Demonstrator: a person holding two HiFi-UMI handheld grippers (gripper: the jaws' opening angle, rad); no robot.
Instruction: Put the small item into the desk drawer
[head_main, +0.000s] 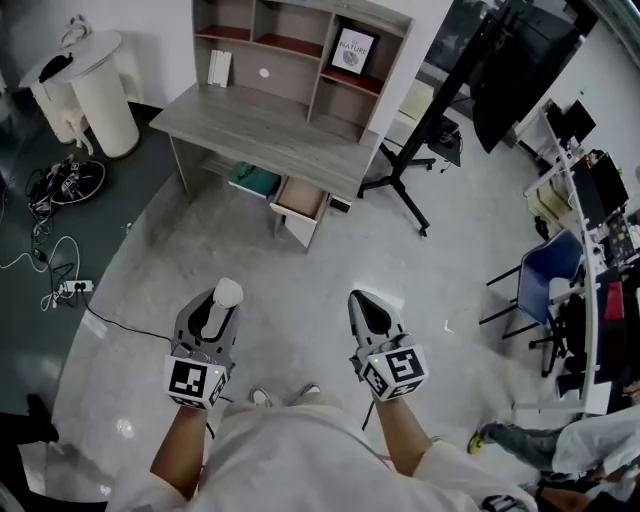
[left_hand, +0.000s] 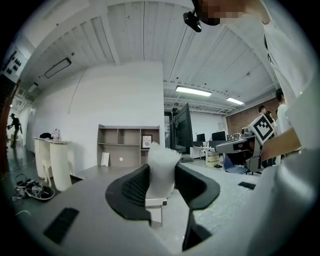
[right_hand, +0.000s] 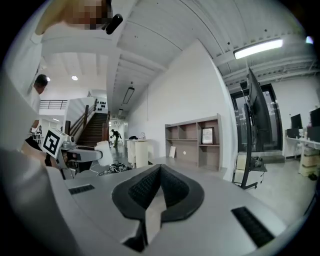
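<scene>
My left gripper (head_main: 224, 300) is shut on a small white item (head_main: 229, 292), which sticks up between the black pads (left_hand: 134, 186) in the left gripper view as a pale lump (left_hand: 161, 167). My right gripper (head_main: 368, 305) is shut with nothing in it, its pads (right_hand: 142, 189) meeting at the tips. Both are held over the floor, some way in front of the grey desk (head_main: 268, 128). The desk's drawer (head_main: 300, 199) stands pulled open under the right part of the top. The desk also shows far ahead in the left gripper view (left_hand: 100, 171).
A shelf unit (head_main: 300, 50) with a framed picture (head_main: 352, 50) sits on the desk. A white round stand (head_main: 100, 90) and cables (head_main: 60, 180) lie to the left. A black screen stand (head_main: 430, 130) is right of the desk, with a blue chair (head_main: 545, 275) and another person (head_main: 560, 445) further right.
</scene>
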